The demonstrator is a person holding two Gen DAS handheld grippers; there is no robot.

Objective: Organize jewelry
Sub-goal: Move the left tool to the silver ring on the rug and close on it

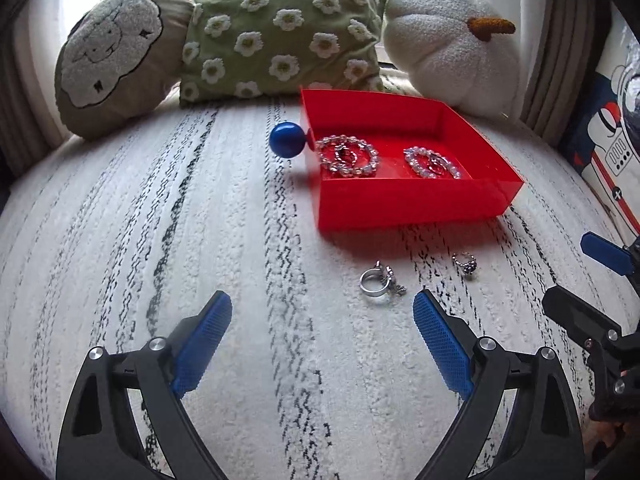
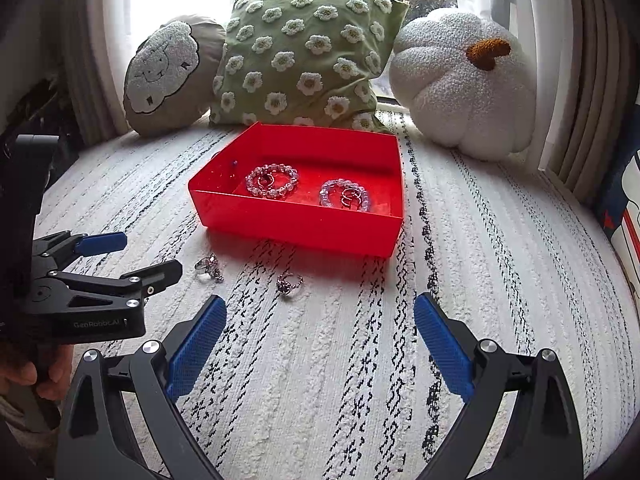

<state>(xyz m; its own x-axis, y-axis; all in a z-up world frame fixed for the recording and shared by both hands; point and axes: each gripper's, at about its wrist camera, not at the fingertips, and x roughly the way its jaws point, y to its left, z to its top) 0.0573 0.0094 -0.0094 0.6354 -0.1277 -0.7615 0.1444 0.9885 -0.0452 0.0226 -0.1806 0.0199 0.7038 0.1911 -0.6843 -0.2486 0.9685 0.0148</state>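
From the left wrist view, the red tray (image 1: 416, 204) sits on the white rug (image 1: 200, 240) with two bead bracelets already inside: one (image 1: 347, 156) toward its left, one (image 1: 432, 163) toward its right, each seeming to ring a small metal piece I can't make out. A blue ball (image 1: 285, 140) juts from the tray's left wall. Two rings are still out on the rug in front of the tray: a broad silver ring (image 1: 378, 280) and a smaller dark-stoned ring (image 1: 465, 263) to its right. So I'd judge the job better than half done, with those two left to go in. The left gripper (image 1: 322, 340) hangs low over the rug, tongs wide and empty, the silver ring just ahead of its right pad. The right gripper (image 1: 600, 280) shows at the right edge.

From the right wrist view, the same tray (image 2: 296, 224) holds both bracelets (image 2: 272, 181) (image 2: 346, 196). The silver ring (image 2: 209, 267) and dark ring (image 2: 289, 281) lie apart, near the tray's front wall. The right gripper (image 2: 320, 340) hovers with tongs wide, nothing held, the dark ring ahead and left of centre. The left gripper (image 2: 136, 256) reaches in from the left, spread, tips near the silver ring.
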